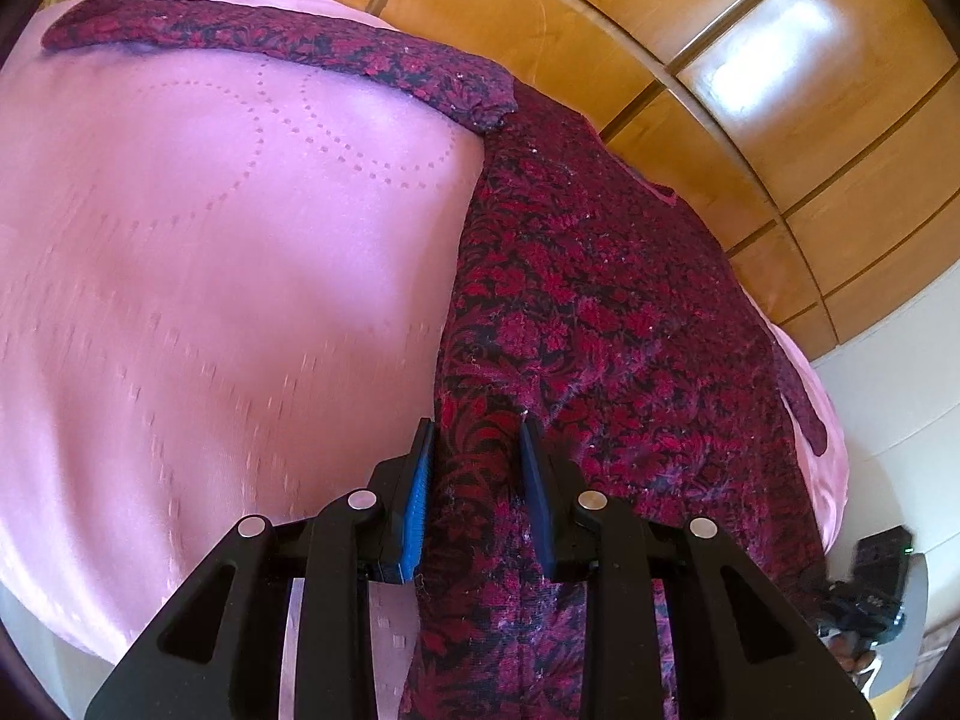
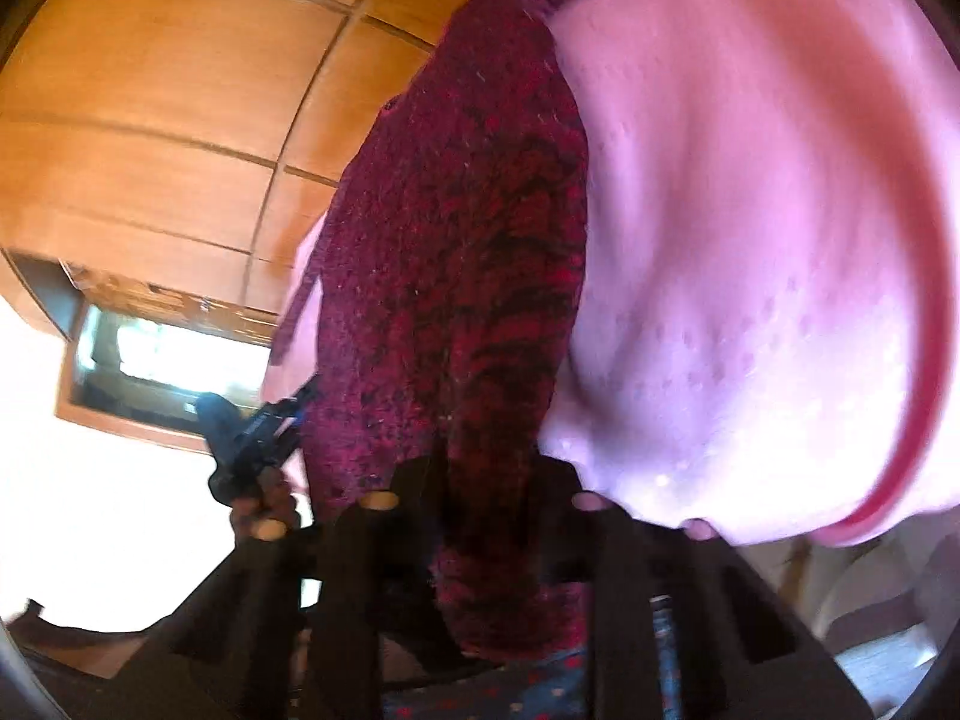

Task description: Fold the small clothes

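Bedspread, pink, over bed. Garment, dark red floral, flat along bedspread's far edge beside wooden wardrobe. Left gripper clamped on garment's near hem; right gripper likewise pinching hem.

Dark red floral garment spread lengthwise, sleeve outstretched, hem pinched up

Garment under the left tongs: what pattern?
Red floral on black garment; clearest in left wrist view.

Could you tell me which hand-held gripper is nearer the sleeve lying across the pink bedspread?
Left. The left hand-held gripper grips the top at its hem on the sleeve side; the right hand-held gripper is beyond the far side.
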